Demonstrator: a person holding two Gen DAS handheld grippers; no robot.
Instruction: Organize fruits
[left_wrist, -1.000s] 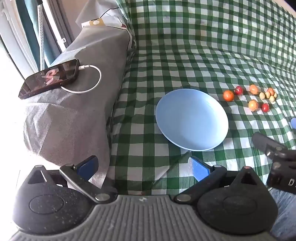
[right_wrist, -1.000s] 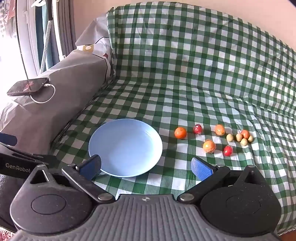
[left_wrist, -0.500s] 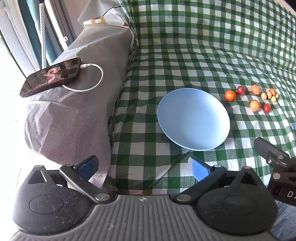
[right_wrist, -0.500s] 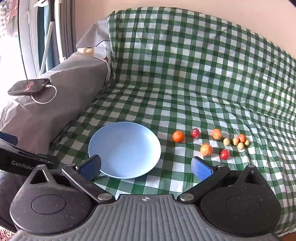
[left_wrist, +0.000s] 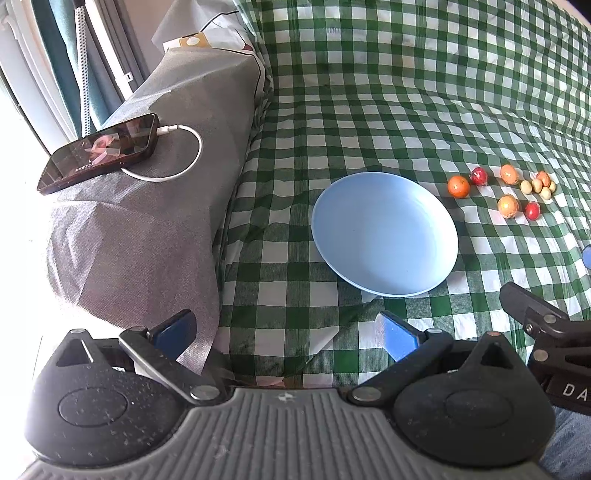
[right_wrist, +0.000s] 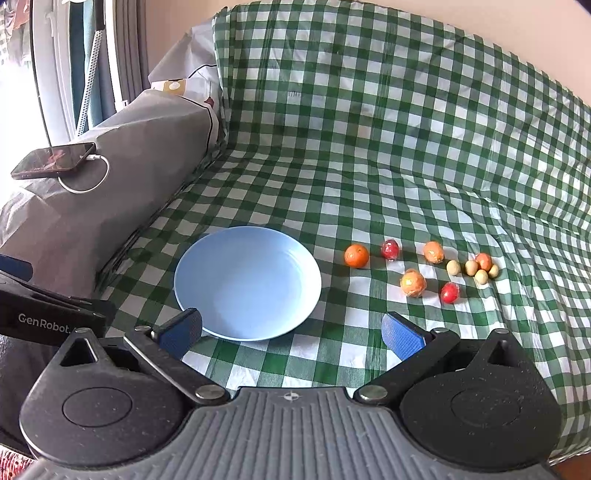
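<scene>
- Both cameras have drawn slightly back over the last second, so the fruits sit a little farther off in view; nothing on the cloth has shifted.
- Left gripper (left_wrist: 286, 332) hangs released, jaws spread wide with nothing between them, low at the near edge of the checked cloth (left_wrist: 369, 92).
- Right gripper (right_wrist: 291, 332) is likewise released and holds nothing, aimed at the near rim of the blue plate (right_wrist: 207, 258).
- No fruit lies on the plate; the fruits (right_wrist: 413, 282) are scattered on the cloth to its right, apart from it: orange ones, red ones, and a tight cluster of small pale ones (right_wrist: 472, 269) at the far right, possibly touching one another.
- Judged risk: round fruit on soft, creased cloth may roll if nudged off-centre by a closing finger.
- The pale cluster is crowded, so a grab there could knock its neighbours away.
- A phone (left_wrist: 98, 153) on its cable (left_wrist: 181, 166) lies on the grey armrest, left.
</scene>
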